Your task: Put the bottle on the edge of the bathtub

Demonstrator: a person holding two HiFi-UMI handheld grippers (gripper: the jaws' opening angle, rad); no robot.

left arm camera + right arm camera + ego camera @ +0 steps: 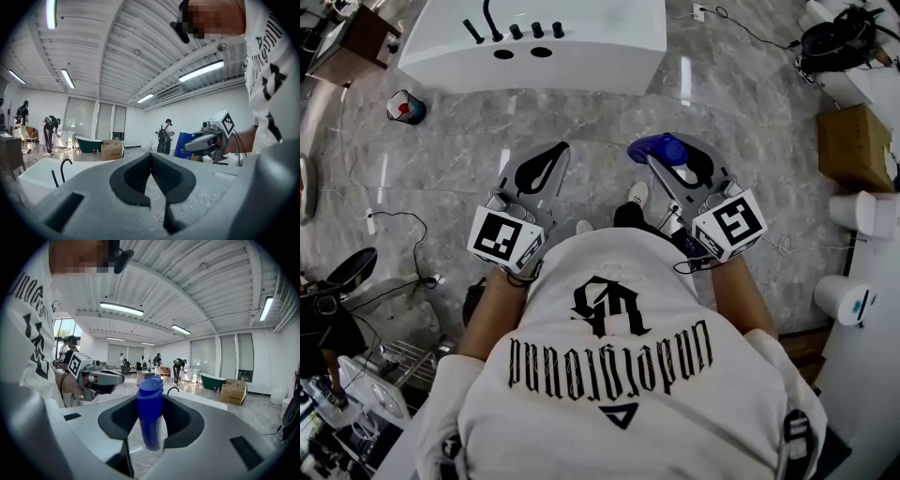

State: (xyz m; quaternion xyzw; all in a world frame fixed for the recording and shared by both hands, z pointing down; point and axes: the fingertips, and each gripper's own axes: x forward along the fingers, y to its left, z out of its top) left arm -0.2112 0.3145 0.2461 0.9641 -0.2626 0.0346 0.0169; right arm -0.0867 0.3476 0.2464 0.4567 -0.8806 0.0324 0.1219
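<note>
Status of the right gripper [146, 445]: closed on the blue bottle [150, 411]. I read both jaws pressing its sides, set wide to take its width. The bottle stands upright at centre frame in the right gripper view, cap uppermost.

In the head view the right gripper [667, 161] sits just right of centre. The bottle [660, 148] is at its tip, held above the grey marble floor [609, 122].

The left gripper [151, 161] has its jaws together at the tips with nothing between them. In the head view the left gripper [555, 155] sits just left of centre, beside the right one and not touching it.

The white bathtub [609, 42] fills the upper middle of the head view, with black tap fittings [511, 30] on its deck. A strip of floor separates the bottle from the bathtub, so the bottle is not yet on the edge.

Further out, I note a cardboard box [853, 145] at the right edge of the head view and a small red and blue container [406, 108] on the floor at upper left
</note>
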